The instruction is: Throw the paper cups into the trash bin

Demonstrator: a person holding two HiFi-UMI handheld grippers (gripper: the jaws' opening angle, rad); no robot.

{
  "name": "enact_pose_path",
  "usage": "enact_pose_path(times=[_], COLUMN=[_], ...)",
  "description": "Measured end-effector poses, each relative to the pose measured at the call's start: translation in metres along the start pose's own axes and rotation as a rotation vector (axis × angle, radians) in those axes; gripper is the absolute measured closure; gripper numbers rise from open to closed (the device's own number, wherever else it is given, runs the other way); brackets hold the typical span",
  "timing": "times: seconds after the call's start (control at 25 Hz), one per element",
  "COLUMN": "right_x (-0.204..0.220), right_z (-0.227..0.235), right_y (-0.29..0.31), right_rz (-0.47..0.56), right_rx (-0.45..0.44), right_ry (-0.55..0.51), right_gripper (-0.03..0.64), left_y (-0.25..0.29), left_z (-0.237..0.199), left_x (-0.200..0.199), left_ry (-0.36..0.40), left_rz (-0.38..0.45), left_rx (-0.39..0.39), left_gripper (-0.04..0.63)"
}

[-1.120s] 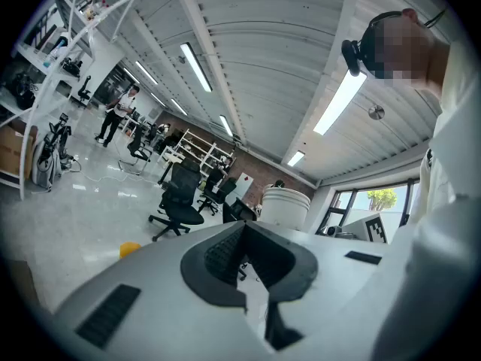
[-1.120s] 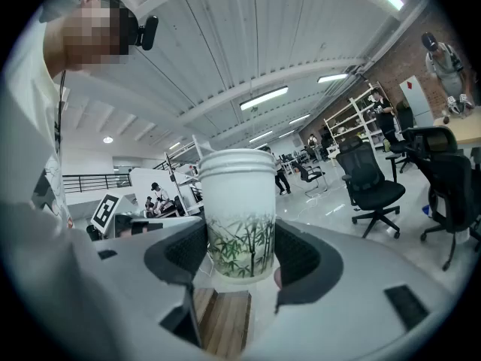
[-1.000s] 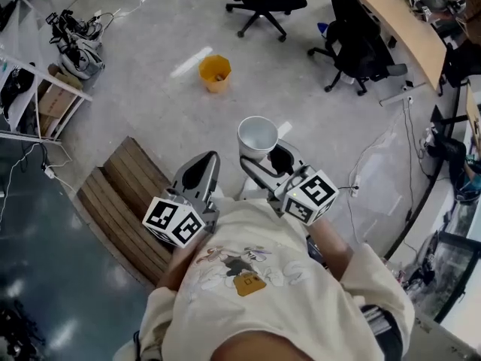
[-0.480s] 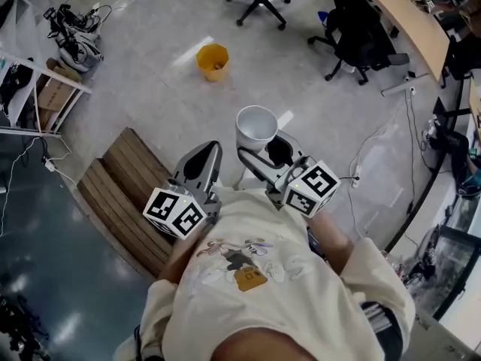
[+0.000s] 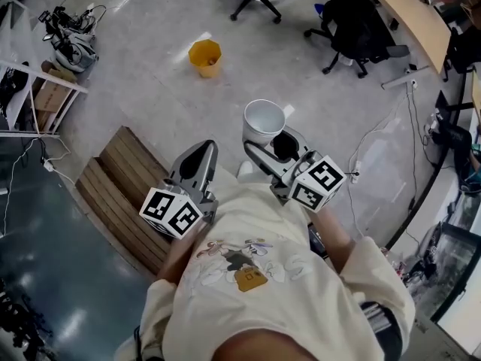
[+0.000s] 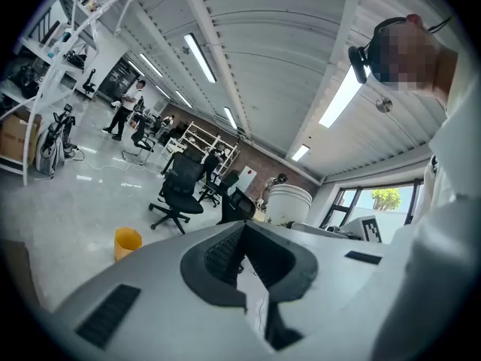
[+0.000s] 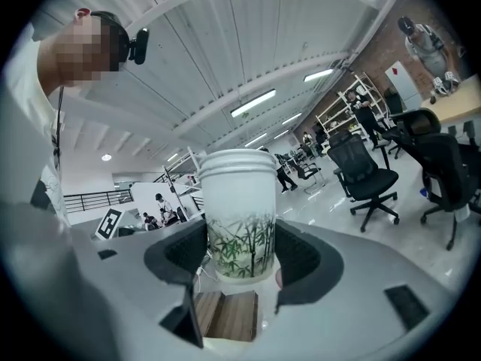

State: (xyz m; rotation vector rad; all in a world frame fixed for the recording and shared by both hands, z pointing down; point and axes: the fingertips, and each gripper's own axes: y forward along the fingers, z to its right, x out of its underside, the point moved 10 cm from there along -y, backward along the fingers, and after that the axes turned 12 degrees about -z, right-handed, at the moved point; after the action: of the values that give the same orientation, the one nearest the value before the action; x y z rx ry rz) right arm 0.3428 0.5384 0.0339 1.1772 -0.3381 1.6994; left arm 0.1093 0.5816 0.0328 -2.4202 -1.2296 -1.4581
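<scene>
White paper cup (image 5: pixel 264 120), bamboo print, upright, clamped at its base in the right gripper (image 5: pixel 267 147). Left gripper (image 5: pixel 197 164) just left of it, jaws together, holding nothing. Yellow trash bin (image 5: pixel 205 57) stands on the floor (image 5: pixel 150 89), far left, well apart.

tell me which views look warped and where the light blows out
Left gripper view and right gripper view: fisheye, dark rounded corners, ceiling beams bowed. Left gripper view: ceiling light blown out. Right gripper view: paper cup sharp. Head view: milder bend, pale sheen on floor.
</scene>
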Motion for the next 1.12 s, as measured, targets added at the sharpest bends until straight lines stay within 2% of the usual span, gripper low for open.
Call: enact_pose_path(times=[0.28, 0.52, 0.76, 1.12], right_x=[-0.009, -0.044, -0.093, -0.181], right_z=[0.029, 0.069, 0.107, 0.148], right_y=[0.009, 0.059, 0.143, 0.288], right_rz=[-0.028, -0.030, -0.069, -0.131], right_rx=[0.003, 0.012, 0.024, 0.083], right_ry=[0.042, 0.058, 0.068, 0.032], right_gripper=[0.331, 0.331, 0.331, 0.331], left_y=[0.019, 0.048, 0.089, 0.107], left_z=[-0.017, -0.069, -0.156, -0.302], left_x=[-0.008, -0.053, -0.113, -0.219], left_ry=[-0.051, -0.084, -0.103, -0.182], left_rz=[-0.051, -0.009, -0.032, -0.019], left_rx=[-0.021, -0.026, -0.005, -0.002], left_gripper=[0.589, 0.589, 0.589, 0.589])
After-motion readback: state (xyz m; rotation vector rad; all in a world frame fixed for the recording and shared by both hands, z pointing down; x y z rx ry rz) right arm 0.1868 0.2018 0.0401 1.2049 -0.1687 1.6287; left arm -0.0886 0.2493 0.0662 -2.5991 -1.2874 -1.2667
